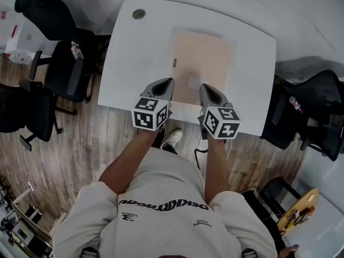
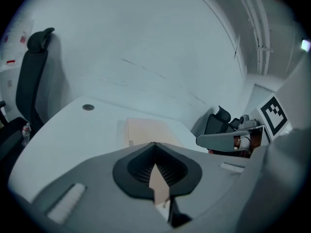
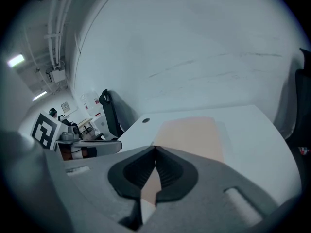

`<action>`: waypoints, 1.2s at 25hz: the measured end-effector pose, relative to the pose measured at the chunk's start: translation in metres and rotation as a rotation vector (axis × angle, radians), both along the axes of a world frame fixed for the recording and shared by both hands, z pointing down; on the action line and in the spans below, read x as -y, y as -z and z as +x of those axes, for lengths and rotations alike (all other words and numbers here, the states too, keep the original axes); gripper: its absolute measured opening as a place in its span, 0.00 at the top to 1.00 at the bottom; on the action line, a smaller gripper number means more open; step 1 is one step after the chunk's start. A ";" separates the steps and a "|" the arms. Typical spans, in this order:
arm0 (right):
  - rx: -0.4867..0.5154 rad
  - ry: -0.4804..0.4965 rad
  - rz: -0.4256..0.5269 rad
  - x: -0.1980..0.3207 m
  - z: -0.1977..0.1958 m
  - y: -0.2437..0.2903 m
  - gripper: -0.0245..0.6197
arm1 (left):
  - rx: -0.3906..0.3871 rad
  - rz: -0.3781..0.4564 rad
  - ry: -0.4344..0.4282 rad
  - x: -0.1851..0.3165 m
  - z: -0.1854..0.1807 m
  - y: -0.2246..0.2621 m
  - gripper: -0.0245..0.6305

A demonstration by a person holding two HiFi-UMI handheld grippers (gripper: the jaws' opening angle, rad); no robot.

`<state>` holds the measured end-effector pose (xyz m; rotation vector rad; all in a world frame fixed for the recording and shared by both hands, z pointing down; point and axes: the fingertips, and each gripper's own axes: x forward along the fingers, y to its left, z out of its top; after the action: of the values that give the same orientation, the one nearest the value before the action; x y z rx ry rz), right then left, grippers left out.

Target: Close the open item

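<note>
While both grippers sit low over the near edge of the white table (image 1: 134, 63), the scene reads:
Left gripper (image 1: 167, 85) (image 2: 155, 144): jaws pressed together at the tips, with nothing between them. The tips are over the near left corner of the peach folder (image 1: 201, 58) (image 2: 150, 130).
Right gripper (image 1: 205, 88) (image 3: 155, 148): jaws likewise together and empty, just beside the left gripper, with the tips over the folder's near edge.
Peach folder: lies flat on the table, straight ahead of both pairs of jaws; whether either touches it cannot be told.
Cable hole (image 1: 138, 14): well ahead of the left gripper, off to its left.
</note>
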<state>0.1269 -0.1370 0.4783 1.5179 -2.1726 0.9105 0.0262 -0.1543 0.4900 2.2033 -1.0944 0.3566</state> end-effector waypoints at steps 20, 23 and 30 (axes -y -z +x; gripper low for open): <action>0.003 -0.007 0.242 -0.053 -0.015 0.082 0.96 | -0.014 0.179 0.010 -0.057 -0.001 0.087 0.96; -0.002 -0.009 0.269 -0.057 -0.016 0.091 0.96 | -0.010 0.206 0.010 -0.061 -0.002 0.098 0.96; -0.015 -0.015 0.341 -0.063 -0.018 0.112 0.96 | 0.013 0.299 0.015 -0.070 -0.001 0.122 0.96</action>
<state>0.1091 -0.0736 0.3659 1.6842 -2.4004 0.5477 0.0251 -0.0840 0.3684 2.4525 -1.2376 0.2110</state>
